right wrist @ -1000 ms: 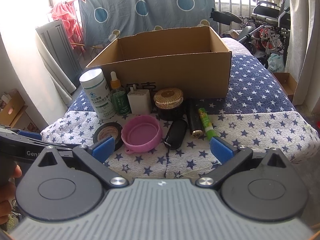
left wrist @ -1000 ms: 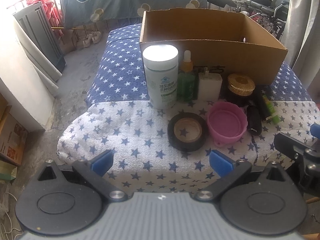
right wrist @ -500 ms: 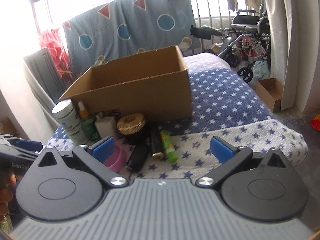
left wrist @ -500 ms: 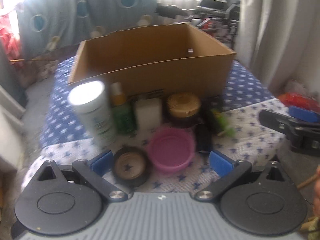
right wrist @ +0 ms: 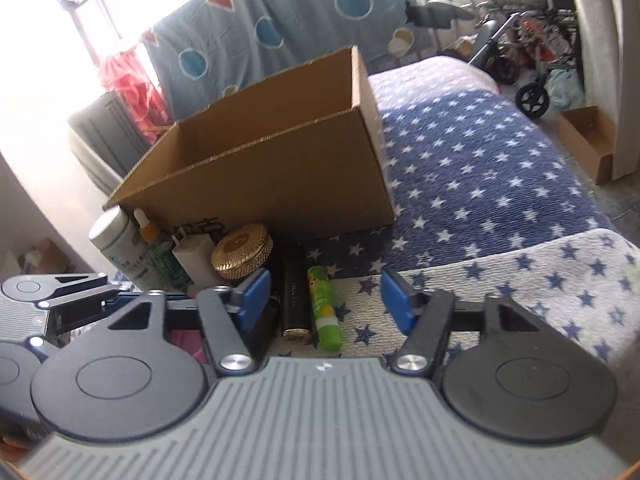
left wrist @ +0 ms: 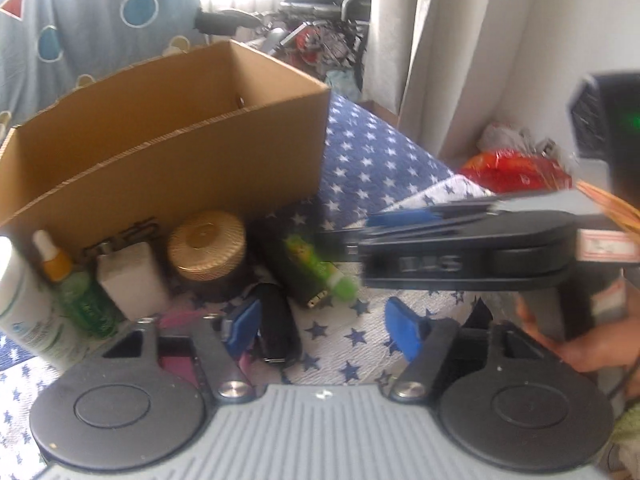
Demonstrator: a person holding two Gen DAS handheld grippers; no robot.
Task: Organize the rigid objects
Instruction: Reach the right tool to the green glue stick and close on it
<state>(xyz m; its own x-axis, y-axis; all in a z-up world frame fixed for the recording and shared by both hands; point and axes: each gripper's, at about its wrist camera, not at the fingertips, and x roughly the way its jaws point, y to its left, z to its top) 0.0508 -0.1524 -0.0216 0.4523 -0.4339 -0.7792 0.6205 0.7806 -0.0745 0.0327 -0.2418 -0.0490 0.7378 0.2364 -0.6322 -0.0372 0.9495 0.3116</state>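
An open cardboard box [right wrist: 280, 176] stands on a star-patterned cover [right wrist: 480, 184]. In front of it stand a white bottle [right wrist: 116, 240], a green dropper bottle [left wrist: 80, 300], a white block [left wrist: 132, 280] and a gold-lidded jar [right wrist: 242, 252]. A black tube [right wrist: 294, 292], a green stick [right wrist: 322, 304], a black case [left wrist: 276, 328] and a pink cup [left wrist: 176, 356] lie nearer. My right gripper [right wrist: 320, 300] is open over the black tube and green stick. My left gripper [left wrist: 320, 328] is open just right of the black case. The right gripper crosses the left wrist view [left wrist: 460, 248].
A patterned sheet [right wrist: 260, 32] hangs behind the box. A wheelchair [right wrist: 532, 40] and a small cardboard box [right wrist: 588, 140] stand on the floor at right. A curtain [left wrist: 440, 40] and a red bag [left wrist: 516, 172] are at the right in the left wrist view.
Both grippers have moved forward and down toward the objects and their jaws have narrowed a little. The left view has swung right; the right gripper now crosses in front of it.
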